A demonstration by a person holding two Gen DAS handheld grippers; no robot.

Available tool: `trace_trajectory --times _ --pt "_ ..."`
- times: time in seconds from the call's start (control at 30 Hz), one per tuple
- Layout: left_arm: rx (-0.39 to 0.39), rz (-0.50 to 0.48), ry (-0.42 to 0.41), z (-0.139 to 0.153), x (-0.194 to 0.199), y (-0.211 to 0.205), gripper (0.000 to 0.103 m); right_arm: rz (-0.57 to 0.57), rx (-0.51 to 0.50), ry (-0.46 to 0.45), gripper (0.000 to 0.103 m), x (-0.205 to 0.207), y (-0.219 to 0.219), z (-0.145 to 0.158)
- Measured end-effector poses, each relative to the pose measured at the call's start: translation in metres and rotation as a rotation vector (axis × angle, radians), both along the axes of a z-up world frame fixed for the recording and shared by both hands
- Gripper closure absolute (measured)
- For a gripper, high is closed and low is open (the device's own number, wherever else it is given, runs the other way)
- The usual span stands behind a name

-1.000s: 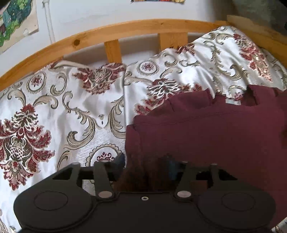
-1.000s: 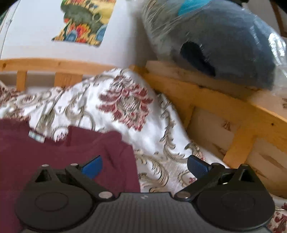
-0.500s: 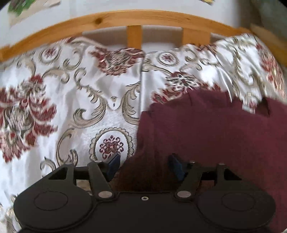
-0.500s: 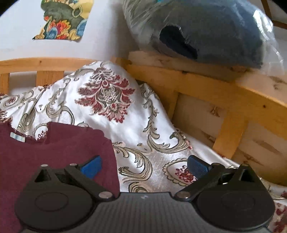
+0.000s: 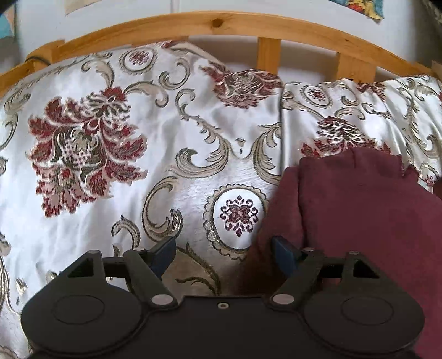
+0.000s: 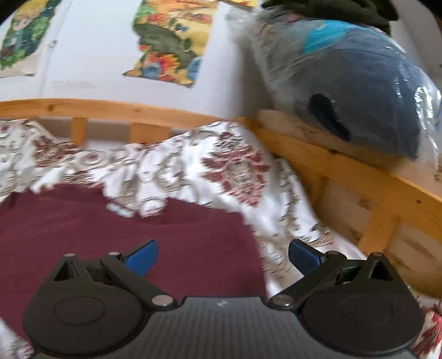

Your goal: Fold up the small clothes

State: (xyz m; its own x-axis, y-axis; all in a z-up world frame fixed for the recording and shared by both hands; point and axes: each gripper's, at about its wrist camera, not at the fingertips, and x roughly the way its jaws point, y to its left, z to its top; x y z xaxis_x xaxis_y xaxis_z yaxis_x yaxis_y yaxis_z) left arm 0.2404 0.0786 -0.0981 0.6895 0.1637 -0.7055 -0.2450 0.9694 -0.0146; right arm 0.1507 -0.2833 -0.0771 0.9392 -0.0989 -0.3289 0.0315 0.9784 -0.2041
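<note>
A maroon garment (image 5: 367, 210) lies flat on the patterned white, red and gold bedspread (image 5: 116, 165). My left gripper (image 5: 224, 255) is open and empty, its blue fingers straddling the garment's left edge just above the spread. In the right wrist view the same garment (image 6: 110, 229) fills the lower left, with a small white label (image 6: 117, 209) at its neckline. My right gripper (image 6: 222, 256) is open and empty over the garment's right edge, its left finger above the cloth and its right finger above the bedspread (image 6: 276, 215).
A wooden bed rail (image 5: 221, 26) with slats curves along the far side, and a wooden side frame (image 6: 359, 176) runs on the right. A plastic-wrapped dark blue bundle (image 6: 359, 77) sits on that frame. Posters (image 6: 171, 41) hang on the white wall.
My left gripper let go of the garment's left edge, opened wide and shifted left. My right gripper stayed open and swung left over the garment's right part.
</note>
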Motion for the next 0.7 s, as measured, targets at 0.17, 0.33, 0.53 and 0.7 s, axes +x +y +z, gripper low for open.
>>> trace_trajectory --times 0.17,0.33,0.53,0.7 --pt "0.009 0.017 -0.022 0.012 -0.013 -0.004 0.013 0.040 0.059 0.041 0.000 -0.020 0.013 0.001" --pt "0.008 -0.052 -0.129 0.026 -0.050 -0.018 0.003 0.094 0.027 0.068 0.000 -0.020 0.025 -0.006" --pt "0.050 -0.235 -0.104 0.027 -0.057 -0.044 0.015 0.093 -0.011 0.124 0.000 -0.005 0.034 -0.019" --pt "-0.017 -0.286 -0.041 0.015 -0.046 -0.049 0.042 0.090 -0.013 0.157 0.000 -0.001 0.031 -0.027"
